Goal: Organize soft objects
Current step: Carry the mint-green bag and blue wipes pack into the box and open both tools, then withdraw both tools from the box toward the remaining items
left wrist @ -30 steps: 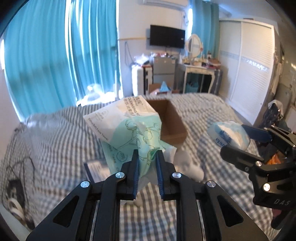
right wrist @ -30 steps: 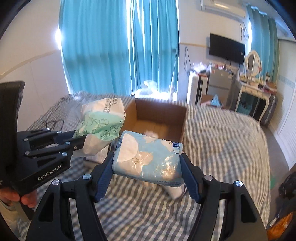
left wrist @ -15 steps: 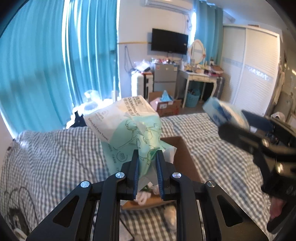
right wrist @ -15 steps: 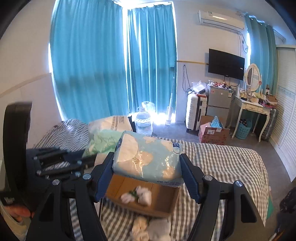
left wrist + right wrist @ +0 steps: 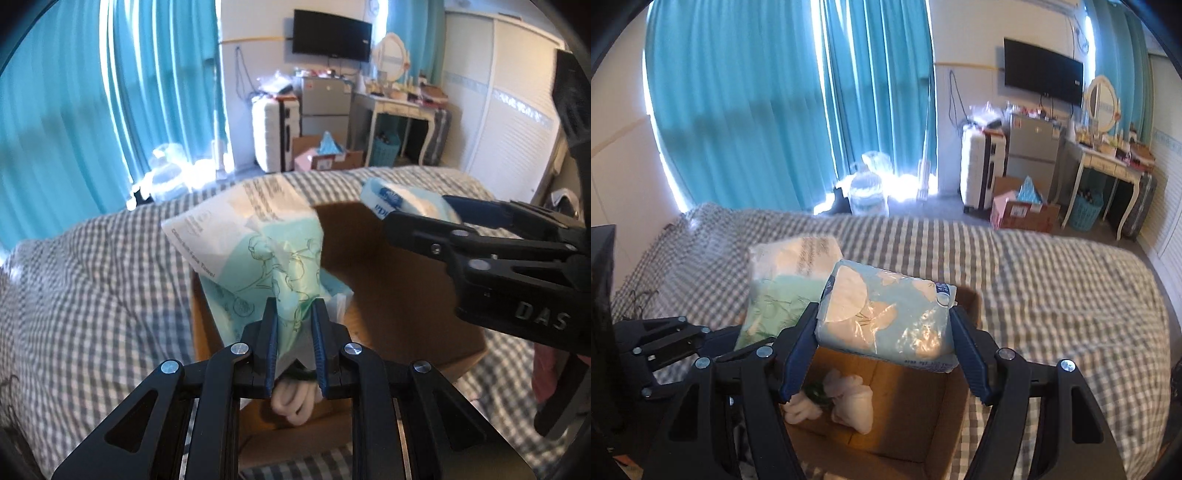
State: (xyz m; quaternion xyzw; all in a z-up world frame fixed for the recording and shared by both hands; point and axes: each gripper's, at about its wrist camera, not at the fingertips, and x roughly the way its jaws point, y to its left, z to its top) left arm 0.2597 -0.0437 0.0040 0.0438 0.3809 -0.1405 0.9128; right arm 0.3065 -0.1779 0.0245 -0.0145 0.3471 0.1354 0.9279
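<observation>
My left gripper (image 5: 294, 325) is shut on a green-and-white face towel pack (image 5: 258, 251) and holds it above the open cardboard box (image 5: 406, 295). My right gripper (image 5: 884, 347) is shut on a light blue tissue pack (image 5: 886, 314), also held over the box (image 5: 923, 417). White rolled soft items (image 5: 849, 398) lie on the box floor. The right gripper with the blue pack (image 5: 402, 201) shows at the right of the left wrist view; the left gripper (image 5: 665, 343) and green pack (image 5: 783, 284) show at the left of the right wrist view.
The box sits on a bed with a grey checked cover (image 5: 1052, 280). Teal curtains (image 5: 775, 99), a white suitcase (image 5: 979, 173), a small fridge (image 5: 1030, 147), a floor box (image 5: 1019, 210) and a dressing table (image 5: 1108, 155) stand beyond the bed.
Both grippers have come down and forward with their packs; the box now lies right beneath them and looks nearer. Both grips are unchanged.
</observation>
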